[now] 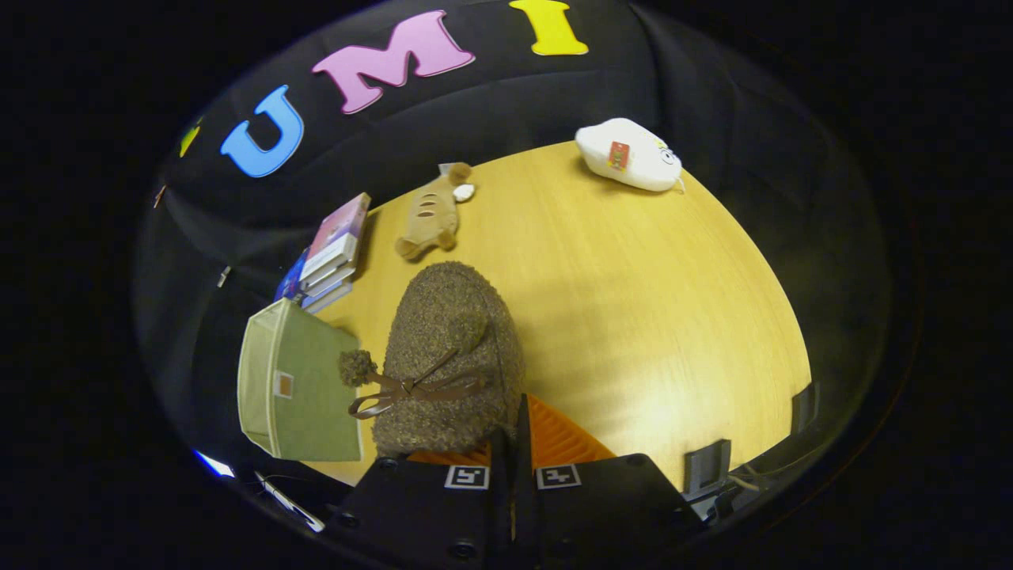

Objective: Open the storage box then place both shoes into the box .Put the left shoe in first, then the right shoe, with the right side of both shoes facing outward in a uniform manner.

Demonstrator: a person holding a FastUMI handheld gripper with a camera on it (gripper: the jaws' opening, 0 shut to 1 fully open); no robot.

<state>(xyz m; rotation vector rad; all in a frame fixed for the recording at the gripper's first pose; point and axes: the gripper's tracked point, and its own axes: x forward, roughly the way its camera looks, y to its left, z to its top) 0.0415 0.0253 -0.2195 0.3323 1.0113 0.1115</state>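
Observation:
A brown fuzzy shoe [447, 348] with a brown ribbon bow and a pom-pom hangs just ahead of my fingers, above the wooden table [633, 317]. My gripper [513, 434] is shut, its fingers pinching the shoe's near edge. Left of the shoe, close beside it, stands a green fabric storage box [305, 388] with a small label patch on its facing side. I cannot tell from here whether the box is open. The shoe hides the table right under it.
A stack of books [332, 253] lies beyond the box at the table's edge. A brown plush toy [431, 218] lies beyond the shoe, and a white plush toy [629, 154] sits at the far side. Black brackets [707, 465] stick up on the table's near right edge.

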